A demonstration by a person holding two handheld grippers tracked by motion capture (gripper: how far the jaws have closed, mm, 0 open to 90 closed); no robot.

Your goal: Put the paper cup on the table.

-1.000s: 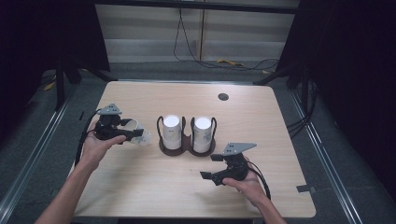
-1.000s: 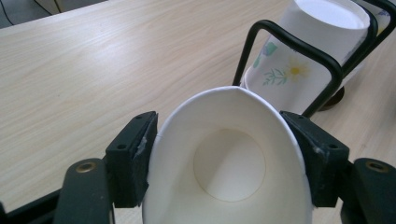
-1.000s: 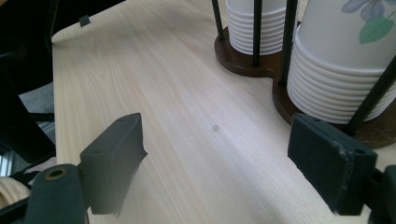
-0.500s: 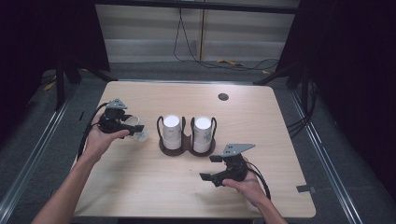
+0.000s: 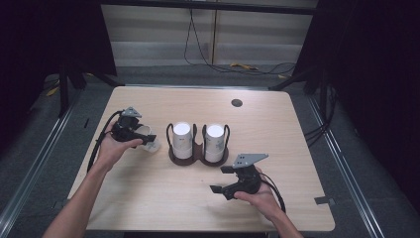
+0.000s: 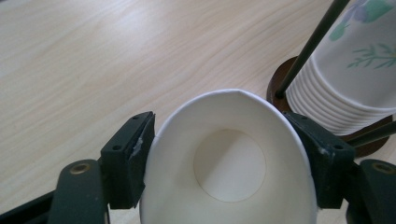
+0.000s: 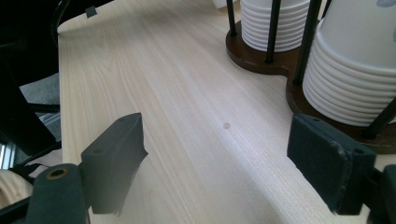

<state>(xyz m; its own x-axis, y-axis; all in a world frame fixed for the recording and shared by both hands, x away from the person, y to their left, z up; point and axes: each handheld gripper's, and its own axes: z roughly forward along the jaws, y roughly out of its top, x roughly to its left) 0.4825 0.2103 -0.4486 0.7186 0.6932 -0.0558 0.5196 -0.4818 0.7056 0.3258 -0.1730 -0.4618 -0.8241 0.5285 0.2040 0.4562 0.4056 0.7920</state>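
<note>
The white paper cup's [image 6: 229,163] base is cut off; squeezed oval, it lies sideways in the left hand-held gripper [image 5: 141,136] over the pale wooden bench [image 5: 148,198]. The right hand-held gripper [image 7: 224,163] gapes empty.

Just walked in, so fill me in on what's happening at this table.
A person is working at a wooden table with a handheld gripper in each hand. The left gripper is clamped on a white paper cup, squeezing its rim slightly oval, just left of a dark wooden cup holder. The holder carries two stacks of upside-down paper cups between thin black rods. The right gripper sits open and empty near the table's front edge, in front of the holder.
</note>
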